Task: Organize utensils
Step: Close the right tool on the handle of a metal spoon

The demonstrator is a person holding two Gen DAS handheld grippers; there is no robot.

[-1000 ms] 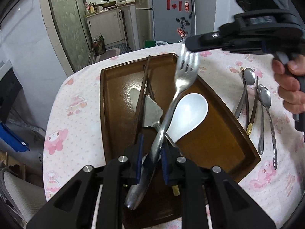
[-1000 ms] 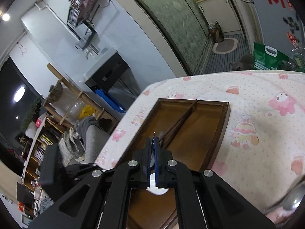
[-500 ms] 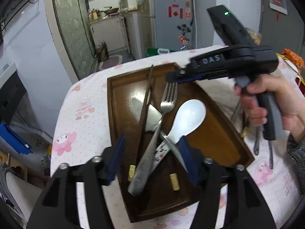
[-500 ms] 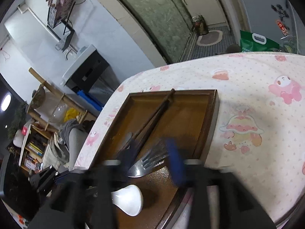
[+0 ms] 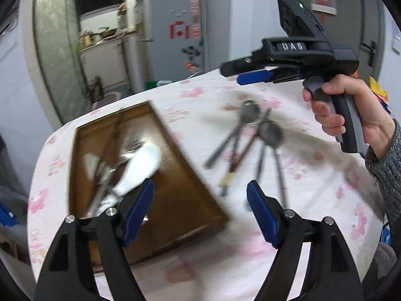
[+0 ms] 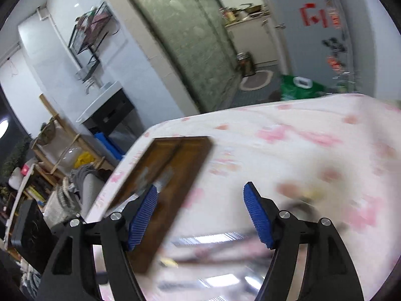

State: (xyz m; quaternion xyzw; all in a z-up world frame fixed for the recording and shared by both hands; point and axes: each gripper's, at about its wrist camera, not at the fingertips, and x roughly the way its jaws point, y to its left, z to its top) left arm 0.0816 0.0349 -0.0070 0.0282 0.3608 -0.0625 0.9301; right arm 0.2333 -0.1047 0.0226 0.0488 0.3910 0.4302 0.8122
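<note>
Left wrist view: the left hand-held gripper (image 5: 200, 200) has just been opening and holds nothing. The wooden tray (image 5: 190, 183) with the fork (image 5: 105, 183) and white spoon (image 5: 140, 168) lies ahead to its left. The loose spoons (image 5: 250, 135) lie on the table (image 5: 313, 175) ahead to the right, handles pointing back toward the camera, bowls away. The right hand-held gripper (image 5: 240, 75) hovers above them, nearer.

Right wrist view: its jaws, also just opening, stand empty over blurred cutlery (image 6: 213, 240) lying crosswise below them; the tray (image 6: 175, 175) is to the left.
</note>
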